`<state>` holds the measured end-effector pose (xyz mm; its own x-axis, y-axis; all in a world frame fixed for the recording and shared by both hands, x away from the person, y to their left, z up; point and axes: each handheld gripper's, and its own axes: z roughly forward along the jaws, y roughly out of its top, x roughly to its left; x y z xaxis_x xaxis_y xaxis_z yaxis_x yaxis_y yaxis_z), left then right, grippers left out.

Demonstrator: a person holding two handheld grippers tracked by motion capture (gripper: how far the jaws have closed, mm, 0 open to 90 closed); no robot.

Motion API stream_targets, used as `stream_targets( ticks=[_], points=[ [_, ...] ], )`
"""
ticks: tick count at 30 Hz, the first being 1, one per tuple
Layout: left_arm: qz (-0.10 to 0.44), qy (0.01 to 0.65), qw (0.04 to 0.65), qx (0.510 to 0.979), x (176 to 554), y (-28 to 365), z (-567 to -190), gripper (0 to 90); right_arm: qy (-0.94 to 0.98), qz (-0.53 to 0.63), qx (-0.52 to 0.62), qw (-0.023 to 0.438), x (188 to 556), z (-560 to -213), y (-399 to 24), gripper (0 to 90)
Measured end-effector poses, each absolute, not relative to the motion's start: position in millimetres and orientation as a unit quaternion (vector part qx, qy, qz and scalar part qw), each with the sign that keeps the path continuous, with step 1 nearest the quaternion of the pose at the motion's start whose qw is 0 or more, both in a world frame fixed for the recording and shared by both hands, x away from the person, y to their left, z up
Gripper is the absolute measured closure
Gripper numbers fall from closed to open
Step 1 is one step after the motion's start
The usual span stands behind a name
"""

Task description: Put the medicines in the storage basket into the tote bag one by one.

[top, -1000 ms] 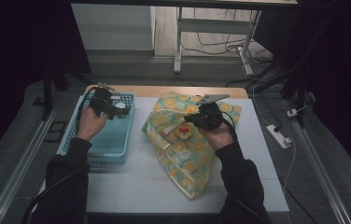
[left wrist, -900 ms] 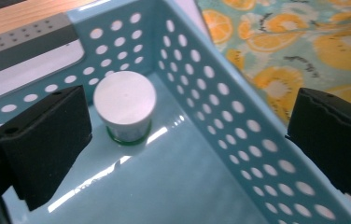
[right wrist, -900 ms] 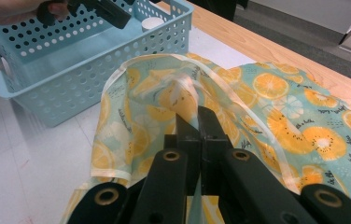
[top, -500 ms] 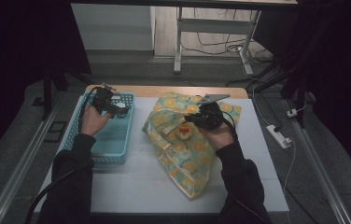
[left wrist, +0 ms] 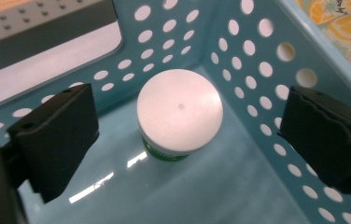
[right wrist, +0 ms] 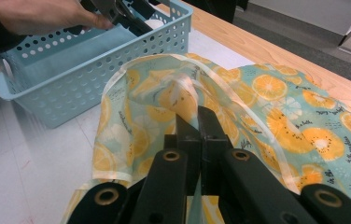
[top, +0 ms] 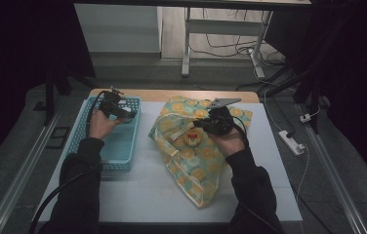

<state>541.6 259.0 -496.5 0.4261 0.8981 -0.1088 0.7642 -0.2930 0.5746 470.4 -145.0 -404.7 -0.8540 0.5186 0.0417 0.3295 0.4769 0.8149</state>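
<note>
The left gripper (left wrist: 183,140) hangs inside the light blue perforated plastic basket (top: 123,141) on the white counter (top: 147,195), its fingers (left wrist: 57,140) spread wide but just now closing a little, either side of a small round white-lidded jar (left wrist: 179,112) standing on the basket floor without touching it. The right gripper (right wrist: 197,126) has its fingers pinched tight on the rim of the teal fabric bag printed with orange slices (top: 191,156), which lies just beside the basket.

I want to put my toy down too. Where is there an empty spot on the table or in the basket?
The near half of the blue basket floor is bare; the white-lidded jar sits in its far corner under the left gripper. The white table is free in front of the basket, left of the fruit-print bag. The middle is crowded: the right gripper pinches the bag there.
</note>
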Motion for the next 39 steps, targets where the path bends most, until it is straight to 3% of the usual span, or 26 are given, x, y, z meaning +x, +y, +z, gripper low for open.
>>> stream_targets(
  ticks=[7, 16, 28, 39],
  points=[
    [0.122, 0.528, 0.266, 0.797, 544, 259, -499, 29.7, 0.853, 0.446, 0.248, 0.106, 470, -405, -145, 90.0],
    [0.109, 0.53, 0.263, 0.798, 546, 257, -501, 48.8, 0.853, 0.447, 0.247, 0.106, 471, -405, -145, 90.0],
    [0.115, 0.54, 0.26, 0.792, 540, 255, -490, 50.0, 0.851, 0.449, 0.248, 0.106, 470, -403, -146, 90.0],
    [0.116, 0.512, 0.279, 0.804, 524, 253, -466, 50.1, 0.852, 0.449, 0.249, 0.107, 470, -404, -145, 90.0]
  ],
)
